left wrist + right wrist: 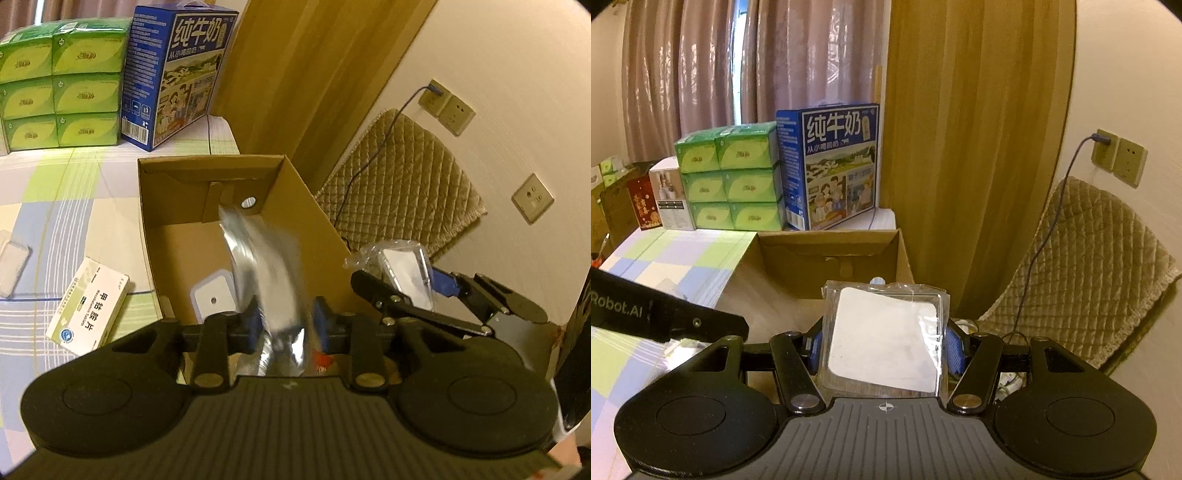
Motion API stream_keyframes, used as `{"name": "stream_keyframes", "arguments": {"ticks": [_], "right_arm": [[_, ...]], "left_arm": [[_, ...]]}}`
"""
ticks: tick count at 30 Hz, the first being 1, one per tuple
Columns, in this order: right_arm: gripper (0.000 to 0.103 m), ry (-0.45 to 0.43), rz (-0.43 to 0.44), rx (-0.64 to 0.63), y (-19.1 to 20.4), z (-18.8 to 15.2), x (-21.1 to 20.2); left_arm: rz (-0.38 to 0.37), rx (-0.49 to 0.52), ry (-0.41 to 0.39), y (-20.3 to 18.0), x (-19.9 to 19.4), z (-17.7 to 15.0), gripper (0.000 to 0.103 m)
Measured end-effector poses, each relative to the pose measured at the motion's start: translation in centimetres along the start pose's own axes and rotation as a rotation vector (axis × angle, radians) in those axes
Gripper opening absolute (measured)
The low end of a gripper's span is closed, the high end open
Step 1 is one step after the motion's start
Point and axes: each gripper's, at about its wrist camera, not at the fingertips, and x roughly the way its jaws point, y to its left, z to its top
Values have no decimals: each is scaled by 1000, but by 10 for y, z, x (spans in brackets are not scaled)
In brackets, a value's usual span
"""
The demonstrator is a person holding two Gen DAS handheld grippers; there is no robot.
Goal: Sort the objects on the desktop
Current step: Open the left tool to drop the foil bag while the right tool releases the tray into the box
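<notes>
L hand-held gripper (pixel 283 325) clamped on foil pouch (pixel 266 266) over cardboard box (pixel 236 221) | R hand-held gripper (pixel 886 350) clamped on clear-wrapped white pad (pixel 886 339) | risk: floppy pouch snags box wall, lands outside

Carton (pixel 314 221) sits at table (pixel 74 206) right edge, pill box (pixel 88 306) left of it, milk box (pixel 177 74) and tissue packs (pixel 62 81) behind, chair (pixel 402 184) right, white case (pixel 214 299) inside carton.

Both wrist cameras look forward and down along their fingers at close range, sharing the cardboard box (pixel 207 206) at centre frame and milk carton (pixel 834 166) above it.
</notes>
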Motion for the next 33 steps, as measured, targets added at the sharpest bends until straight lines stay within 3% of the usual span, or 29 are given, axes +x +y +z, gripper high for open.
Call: {"name": "stream_keyframes", "arguments": {"ticks": [11,16,21,24,33], "right_arm": [[57,23,20,16,0,-4,8],[58,45,79,50,3,-2,10],[71,20,79,62,6,3,3],[75,10,73,51,7,4,-5],[85,0,55,88,8,-15,-35]], "left_arm": [[27,-13,-14,18,-4,1,20],[37,-16,-16,23,-11,-7,20],[55,-14,-24,27,-20,-14,37],[73,-11,-35,30,-26,-17,52],[109,-8,-62,40,-49,-34,84]]}}
